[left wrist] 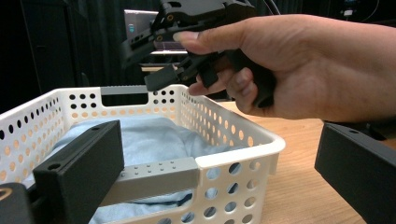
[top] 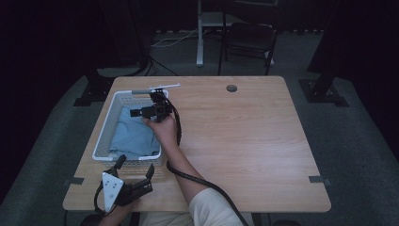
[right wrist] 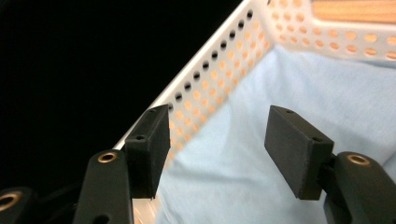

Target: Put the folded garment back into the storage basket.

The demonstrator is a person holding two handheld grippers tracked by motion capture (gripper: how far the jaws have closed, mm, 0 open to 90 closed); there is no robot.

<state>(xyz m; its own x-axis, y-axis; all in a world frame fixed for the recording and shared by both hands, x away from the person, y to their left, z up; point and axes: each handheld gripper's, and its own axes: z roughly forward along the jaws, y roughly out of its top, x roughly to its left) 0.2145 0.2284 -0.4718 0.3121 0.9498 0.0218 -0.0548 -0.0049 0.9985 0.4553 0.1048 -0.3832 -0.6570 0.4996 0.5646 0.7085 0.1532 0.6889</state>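
Release step: right gripper (top: 141,112) parted, empty, above cloth (top: 134,136) in basket (top: 104,134); left gripper (top: 136,170) parted, idle; next, withdraw upward

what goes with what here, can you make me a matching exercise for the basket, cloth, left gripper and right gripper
Things:
1. basket
2. cloth
3. left gripper
4. right gripper

Places or states:
A. light blue, lying inside the basket
B. white, perforated, on the table's left part
C. jaws apart above the cloth, nothing between them
D. wide open at the table's near edge, in front of the basket

Pairs: 1-B, 2-A, 3-D, 4-C
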